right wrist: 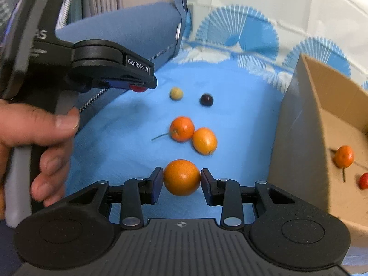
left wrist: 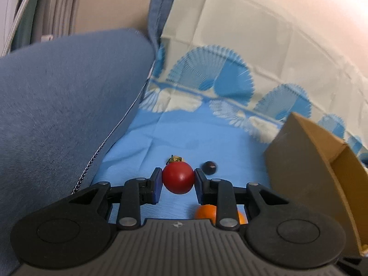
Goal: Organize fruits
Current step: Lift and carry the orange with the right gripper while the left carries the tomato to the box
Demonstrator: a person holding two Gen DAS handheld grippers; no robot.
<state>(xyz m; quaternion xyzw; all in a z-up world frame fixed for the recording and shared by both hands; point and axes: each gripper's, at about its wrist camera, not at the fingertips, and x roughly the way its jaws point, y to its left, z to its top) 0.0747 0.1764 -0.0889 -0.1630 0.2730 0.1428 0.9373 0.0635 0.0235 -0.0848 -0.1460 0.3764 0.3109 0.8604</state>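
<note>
Now the left gripper [left wrist: 178,181] is clamping a smooth, glossy red tomato [left wrist: 178,177] between its blue pads, holding it clear of the cloth [left wrist: 161,138], a thin blue sheet with creases and a white fan print at its far edge. The right gripper [right wrist: 181,181] is squeezing a round orange [right wrist: 182,177] with dimpled skin, both pads pressing its sides. In the right wrist view a hand [right wrist: 39,142] is gripping the left gripper's handle at the left. On the cloth beyond the held orange, a small orange fruit with a thin stem [right wrist: 181,128] is touching an oval orange fruit [right wrist: 204,140]. Farther off, a pale yellow-green ball [right wrist: 176,93] and a dark, shiny berry [right wrist: 206,99] are lying apart. At the right a plain cardboard box [right wrist: 299,126] is standing open, with a small stemmed orange fruit [right wrist: 343,156] and a red fruit [right wrist: 363,180] on its floor. A soft blue cushion [left wrist: 69,103] with a zipper is lying along the left.
</note>
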